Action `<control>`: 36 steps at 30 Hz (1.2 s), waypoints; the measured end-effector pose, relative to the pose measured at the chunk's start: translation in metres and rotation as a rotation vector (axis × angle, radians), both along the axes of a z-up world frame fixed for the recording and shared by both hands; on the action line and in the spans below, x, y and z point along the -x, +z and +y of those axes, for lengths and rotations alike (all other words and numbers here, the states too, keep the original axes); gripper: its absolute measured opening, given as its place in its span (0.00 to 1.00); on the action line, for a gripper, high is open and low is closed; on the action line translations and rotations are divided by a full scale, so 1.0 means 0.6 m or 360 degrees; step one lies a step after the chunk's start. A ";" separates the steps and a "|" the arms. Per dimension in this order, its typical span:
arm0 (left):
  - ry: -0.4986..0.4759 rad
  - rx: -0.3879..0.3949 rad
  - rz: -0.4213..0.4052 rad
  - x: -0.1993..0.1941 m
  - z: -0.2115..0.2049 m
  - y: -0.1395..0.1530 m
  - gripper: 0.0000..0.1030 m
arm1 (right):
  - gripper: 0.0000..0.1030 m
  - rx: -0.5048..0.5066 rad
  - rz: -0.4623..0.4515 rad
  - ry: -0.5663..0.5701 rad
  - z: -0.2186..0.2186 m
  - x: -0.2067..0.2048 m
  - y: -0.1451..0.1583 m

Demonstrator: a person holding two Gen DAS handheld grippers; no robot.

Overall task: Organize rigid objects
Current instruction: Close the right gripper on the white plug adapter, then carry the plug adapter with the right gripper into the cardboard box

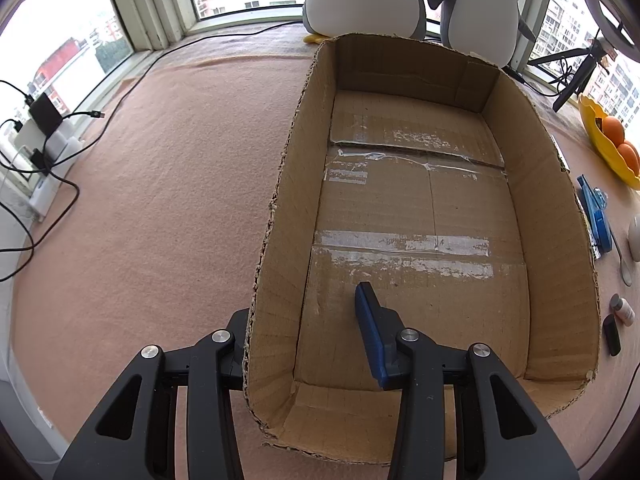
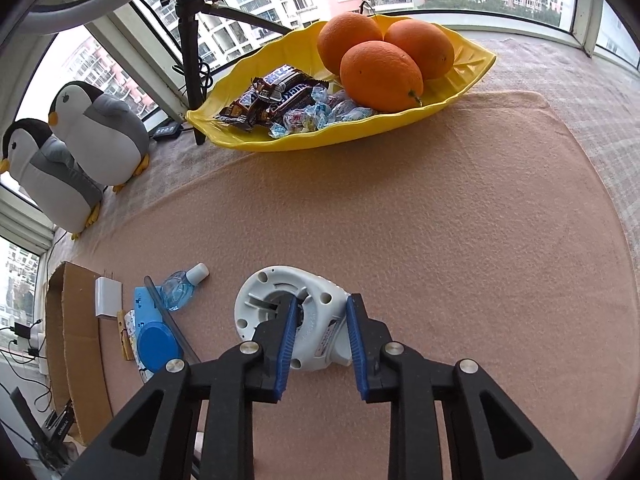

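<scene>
An empty open cardboard box (image 1: 552, 216) lies on the pink cloth. My left gripper (image 1: 304, 320) is open and straddles the box's near left wall, one finger outside, one blue-padded finger (image 1: 370, 332) inside. My right gripper (image 2: 320, 344) is open around a white round device (image 2: 316, 312) lying on the cloth; whether the pads touch it I cannot tell. A blue packaged tool (image 2: 154, 332), a small clear bottle (image 2: 182, 286) and a white block (image 2: 108, 298) lie left of it, beside the box (image 2: 68, 340).
A yellow leaf-shaped tray (image 2: 460, 92) with three oranges, chocolate bars and sweets stands at the back. Two plush penguins (image 2: 80, 148) and a tripod (image 2: 192, 52) stand by the windows. Cables and chargers (image 1: 44, 136) lie at far left. Small bottles (image 1: 618, 320) lie right of the box.
</scene>
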State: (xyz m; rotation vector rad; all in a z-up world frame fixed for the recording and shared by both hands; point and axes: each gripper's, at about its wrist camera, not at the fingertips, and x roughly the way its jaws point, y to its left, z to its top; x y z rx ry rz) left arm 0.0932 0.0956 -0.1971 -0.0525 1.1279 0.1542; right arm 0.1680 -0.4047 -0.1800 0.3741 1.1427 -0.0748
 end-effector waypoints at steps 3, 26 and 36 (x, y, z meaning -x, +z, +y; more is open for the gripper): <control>0.0000 0.0002 0.0001 0.000 0.000 0.000 0.39 | 0.18 0.0004 -0.0011 -0.0003 -0.002 0.007 0.004; -0.0017 0.0009 -0.0026 0.001 0.001 -0.002 0.39 | 0.17 -0.0063 -0.0277 0.0284 0.148 0.079 0.111; -0.0031 0.0024 -0.0055 0.005 0.004 -0.005 0.40 | 0.17 -0.0104 -0.0380 0.0687 0.351 0.122 0.146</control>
